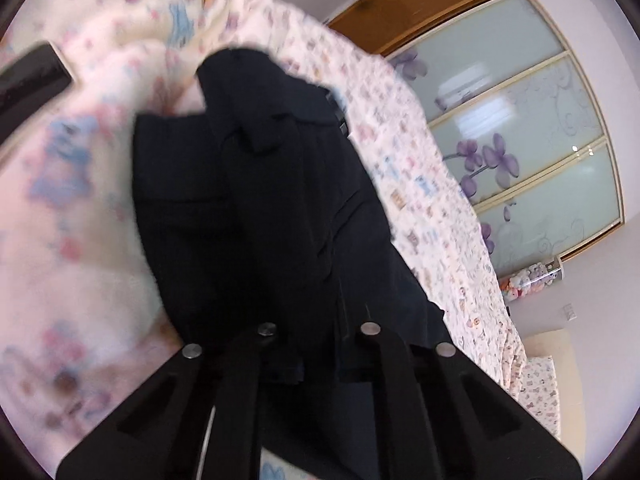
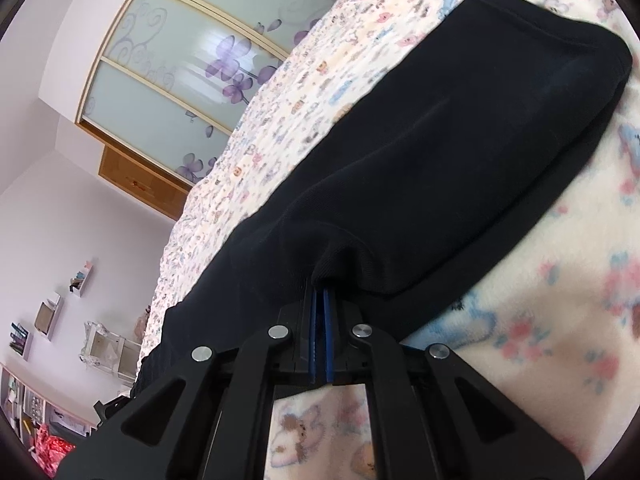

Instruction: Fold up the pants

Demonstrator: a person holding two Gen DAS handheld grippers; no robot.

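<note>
The black pants (image 1: 256, 200) lie on a bed with a pastel cartoon-print blanket (image 1: 80, 220). In the left wrist view the cloth drapes over my left gripper (image 1: 316, 344) and hides the fingertips; the fingers look closed in on the fabric. In the right wrist view the pants (image 2: 440, 160) stretch away toward the upper right. My right gripper (image 2: 320, 300) is shut on a bunched edge of the pants, its blue pads (image 2: 329, 320) pressed together on the cloth.
A patterned bed sheet (image 1: 440, 200) runs along the bed's edge. A wardrobe with frosted glass doors and purple flowers (image 1: 520, 140) stands beyond the bed. Wall shelves (image 2: 48, 316) and a small white cabinet (image 2: 108, 352) are at the left.
</note>
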